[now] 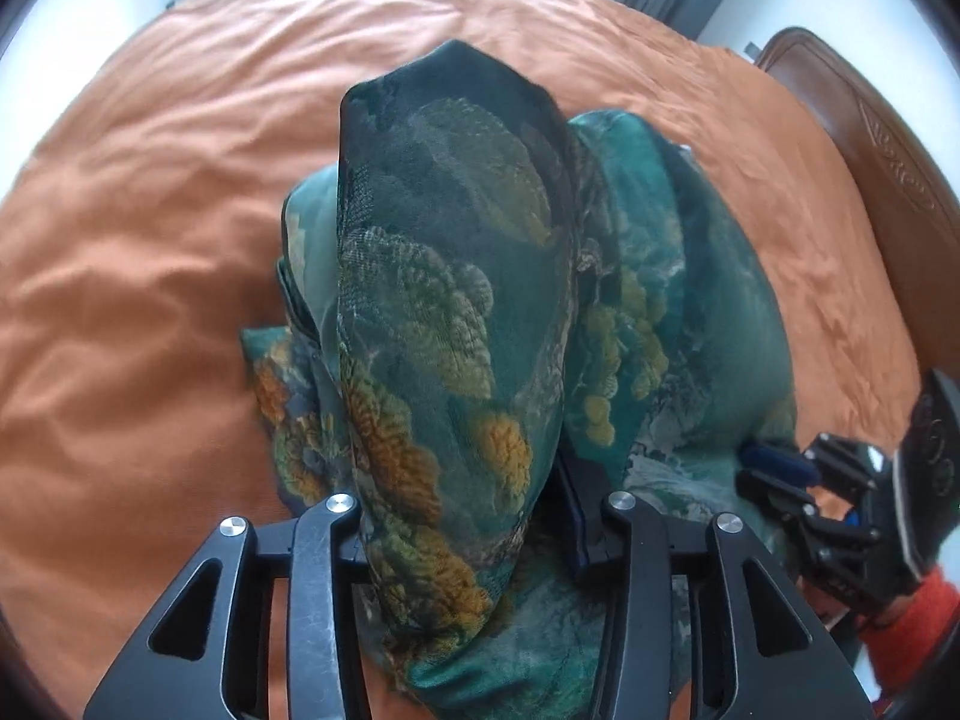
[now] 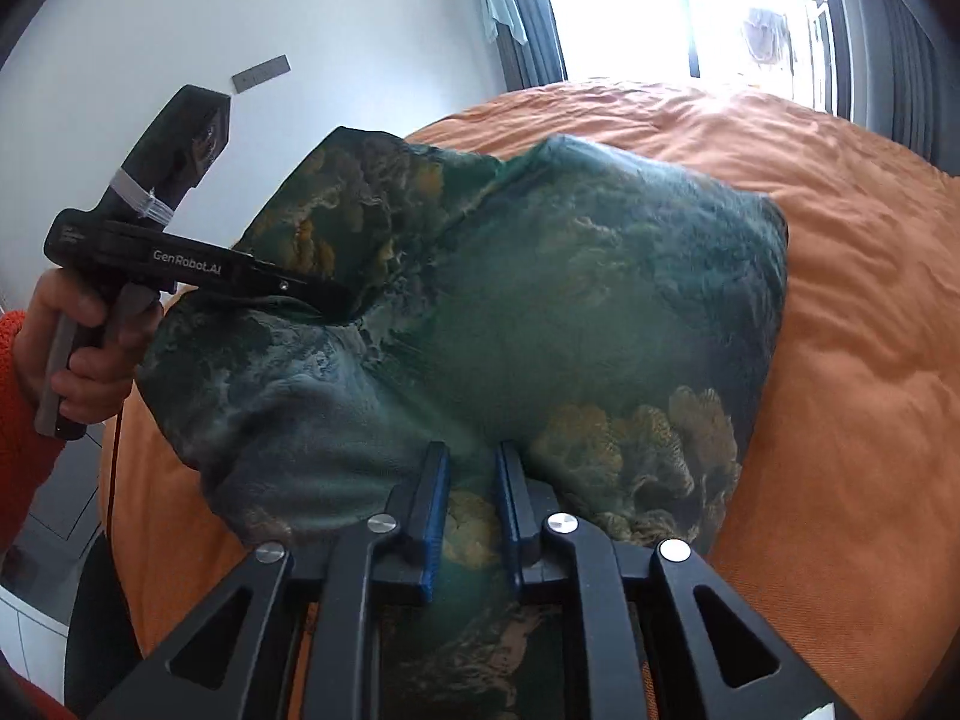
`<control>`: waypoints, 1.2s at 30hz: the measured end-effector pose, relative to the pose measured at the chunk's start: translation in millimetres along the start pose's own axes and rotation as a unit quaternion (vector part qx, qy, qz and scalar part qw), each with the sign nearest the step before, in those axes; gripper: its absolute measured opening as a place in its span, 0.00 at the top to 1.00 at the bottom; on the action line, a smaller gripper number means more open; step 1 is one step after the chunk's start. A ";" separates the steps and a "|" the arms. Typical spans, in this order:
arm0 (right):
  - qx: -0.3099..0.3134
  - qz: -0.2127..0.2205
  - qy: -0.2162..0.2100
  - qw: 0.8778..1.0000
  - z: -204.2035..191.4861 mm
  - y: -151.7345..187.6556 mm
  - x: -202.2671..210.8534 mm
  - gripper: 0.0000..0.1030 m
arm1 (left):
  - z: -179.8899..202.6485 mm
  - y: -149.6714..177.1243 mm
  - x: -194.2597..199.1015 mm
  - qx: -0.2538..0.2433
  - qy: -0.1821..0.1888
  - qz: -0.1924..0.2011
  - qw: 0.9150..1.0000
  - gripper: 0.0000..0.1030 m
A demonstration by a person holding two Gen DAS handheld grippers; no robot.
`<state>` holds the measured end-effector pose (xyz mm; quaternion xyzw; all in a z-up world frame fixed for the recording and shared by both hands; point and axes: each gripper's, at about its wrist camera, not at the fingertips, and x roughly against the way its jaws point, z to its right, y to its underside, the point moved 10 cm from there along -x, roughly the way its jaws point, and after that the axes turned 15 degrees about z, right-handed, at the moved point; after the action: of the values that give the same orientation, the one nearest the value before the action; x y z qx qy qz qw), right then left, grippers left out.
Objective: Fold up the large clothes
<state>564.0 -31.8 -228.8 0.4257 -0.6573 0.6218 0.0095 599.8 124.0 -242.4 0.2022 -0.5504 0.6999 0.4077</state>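
Lying bunched on the orange bedspread (image 1: 138, 228), partly lifted at two places: the green garment (image 2: 540, 312), printed with gold and ochre cloud-like patches.

Left wrist view: passing between the fingers of the left gripper (image 1: 474, 516), a thick fold of that garment, rising in a tall dark hump that hides the left finger's pad. Showing only as a blue edge just beside the cloth on the right: the other pad. Impossible to tell whether the pads are pressing the fold or only flanking it. Low at the right edge, reaching into the garment's edge: the right gripper (image 1: 774, 474), held by a hand in an orange sleeve (image 1: 912, 618).

Right wrist view: clenching on a narrow pleat of the garment, the right gripper, its blue-lined fingers (image 2: 435, 510) standing close together with cloth filling the gap. Spreading beyond them toward the window (image 2: 750, 6), the rest of the fabric, draped over the bedspread. At the left, plunging into a raised fold, the left gripper, marked "GenRobot.AI", gripped by a hand (image 2: 78, 348). Behind it, a white wall (image 2: 300, 18). In the left view's upper right, a brown headboard (image 1: 870, 138).
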 end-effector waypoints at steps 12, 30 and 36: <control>-0.055 -0.002 -0.031 0.998 10.2 -20.1 5.7 0.78 | -9.0 -3.6 27.7 0.040 0.042 0.038 0.998 0.29; -0.093 -0.075 0.051 0.992 56.8 -92.3 -115.5 0.71 | -40.5 18.7 18.8 0.049 -0.019 0.027 0.998 0.24; -0.016 -0.018 0.012 1.000 17.0 -64.2 15.0 0.71 | -40.1 19.0 21.2 0.039 -0.025 0.039 0.998 0.24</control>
<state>599.9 -45.4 -172.5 0.4303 -0.6594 0.6155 0.0357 578.9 167.7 -250.9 0.2135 -0.5406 0.7308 0.3579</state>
